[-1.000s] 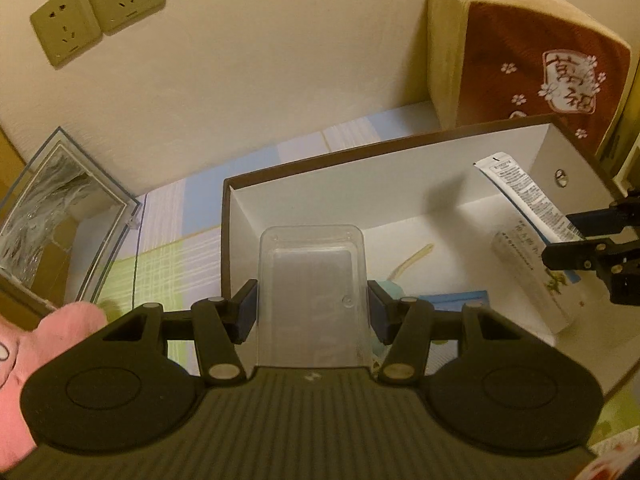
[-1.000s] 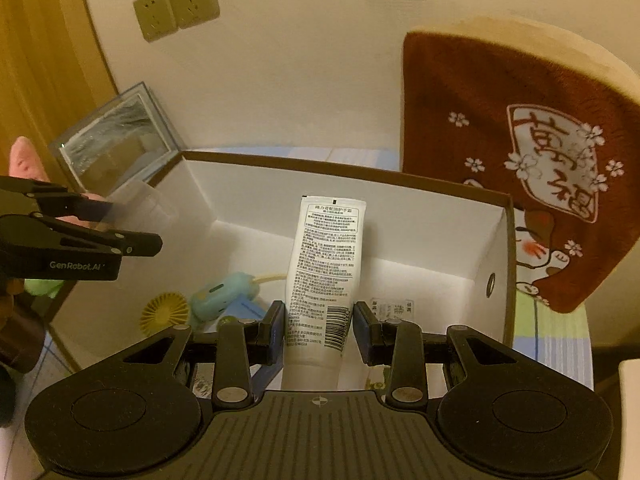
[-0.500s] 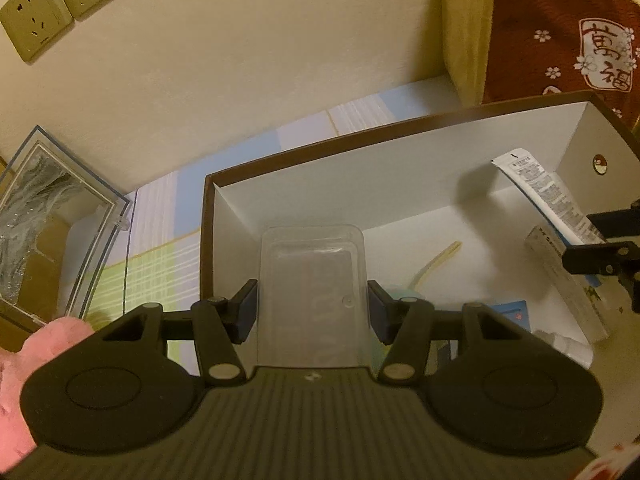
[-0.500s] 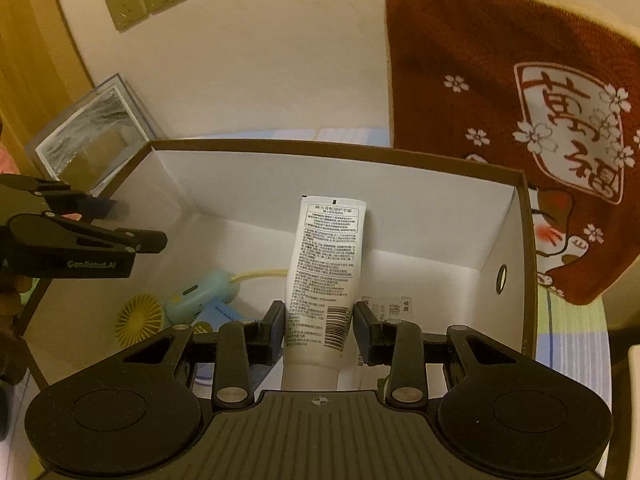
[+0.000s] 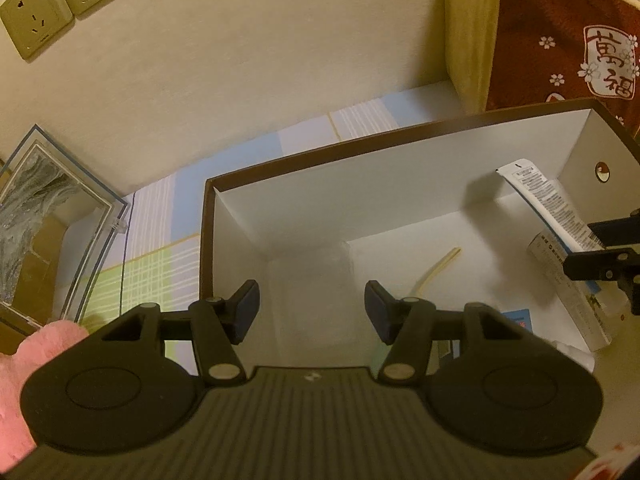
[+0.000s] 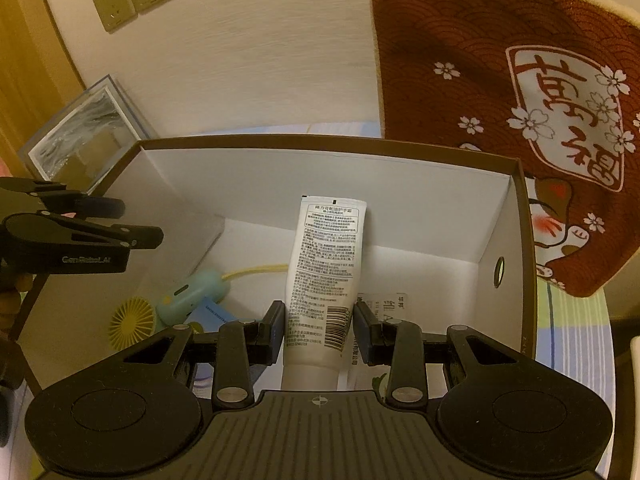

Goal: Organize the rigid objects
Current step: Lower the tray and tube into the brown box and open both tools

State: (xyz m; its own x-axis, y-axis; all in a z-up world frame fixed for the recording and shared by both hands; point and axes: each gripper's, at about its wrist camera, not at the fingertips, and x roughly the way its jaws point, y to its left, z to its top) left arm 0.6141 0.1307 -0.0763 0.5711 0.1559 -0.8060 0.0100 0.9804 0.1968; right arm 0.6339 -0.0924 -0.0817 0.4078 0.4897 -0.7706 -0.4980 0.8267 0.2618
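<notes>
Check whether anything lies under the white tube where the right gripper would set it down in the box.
The right gripper holds the white printed tube over the brown box. A white labelled carton lies directly beneath it; the mint-green handheld fan sits clear, leftward.

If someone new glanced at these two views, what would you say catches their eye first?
Probably the white tube, clamped upright in the right gripper over the open box. Next, the red cushion with the cat print, leaning on the wall behind the box at the right. The left gripper stands open over the box's left corner, with a faint clear container below it.
</notes>
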